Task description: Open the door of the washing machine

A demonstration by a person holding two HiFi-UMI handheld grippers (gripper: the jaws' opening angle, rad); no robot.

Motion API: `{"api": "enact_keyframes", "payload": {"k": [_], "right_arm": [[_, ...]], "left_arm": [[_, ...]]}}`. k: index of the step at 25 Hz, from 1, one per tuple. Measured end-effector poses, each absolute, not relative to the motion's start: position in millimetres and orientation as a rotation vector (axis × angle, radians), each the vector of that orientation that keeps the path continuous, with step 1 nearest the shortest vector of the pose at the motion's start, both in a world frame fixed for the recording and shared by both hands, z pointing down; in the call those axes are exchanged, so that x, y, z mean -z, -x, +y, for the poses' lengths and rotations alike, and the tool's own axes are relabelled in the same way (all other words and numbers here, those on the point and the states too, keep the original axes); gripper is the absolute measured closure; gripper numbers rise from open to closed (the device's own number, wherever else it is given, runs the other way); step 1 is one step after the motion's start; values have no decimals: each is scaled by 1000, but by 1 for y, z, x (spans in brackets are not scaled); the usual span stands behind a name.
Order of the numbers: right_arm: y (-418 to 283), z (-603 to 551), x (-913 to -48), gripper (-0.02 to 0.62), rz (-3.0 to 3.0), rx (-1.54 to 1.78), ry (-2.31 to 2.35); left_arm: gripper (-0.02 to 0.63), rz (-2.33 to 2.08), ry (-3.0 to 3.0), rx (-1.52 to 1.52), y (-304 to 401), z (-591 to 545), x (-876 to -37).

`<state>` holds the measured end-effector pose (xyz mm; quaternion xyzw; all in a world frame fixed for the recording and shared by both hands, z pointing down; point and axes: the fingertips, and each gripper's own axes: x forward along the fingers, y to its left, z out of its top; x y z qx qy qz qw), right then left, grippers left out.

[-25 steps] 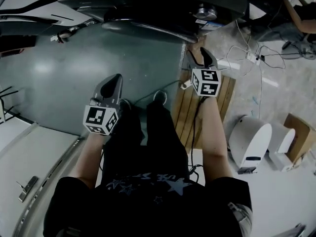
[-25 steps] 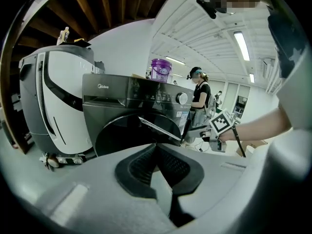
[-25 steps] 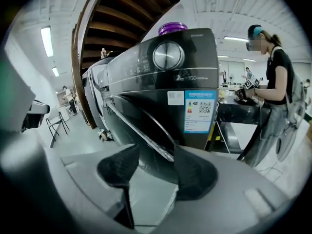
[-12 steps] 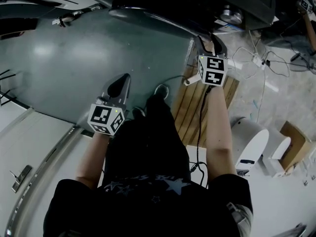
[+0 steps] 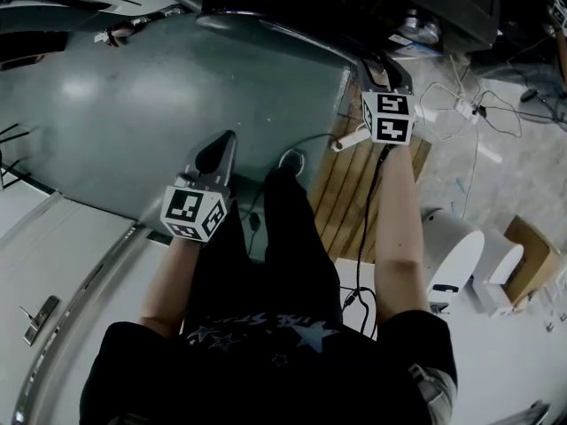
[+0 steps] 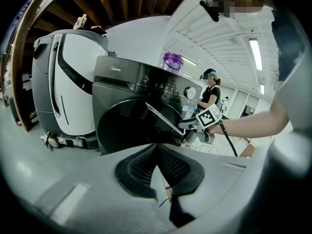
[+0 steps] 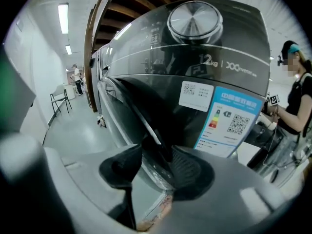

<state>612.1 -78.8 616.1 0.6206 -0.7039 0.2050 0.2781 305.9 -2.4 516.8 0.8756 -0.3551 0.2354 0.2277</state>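
Right gripper view: the washing machine door [image 7: 127,112], apparently slightly ajar on the machine's front, is being straddled at its edge by the right gripper [image 7: 157,153]. Its jaws are fairly wide and have just been closing, with no firm pinch yet. The rim should be seated deep between the pads, then pulled along the hinge arc. The left gripper [image 6: 156,148] is being held closed, empty and well apart.

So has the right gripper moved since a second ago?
Yes. In the head view the right gripper has gone up past the far edge of the wooden pallet to the washing machine door; its jaws have just been closing, door edge between them.
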Motion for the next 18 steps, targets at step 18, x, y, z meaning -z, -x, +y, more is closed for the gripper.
{"api": "enact_keyframes", "payload": {"k": [18], "right_arm": [[-578, -26, -618, 434, -1869, -613, -1669]], "left_arm": [[595, -979, -2404, -657, -286, -5, -529]]}}
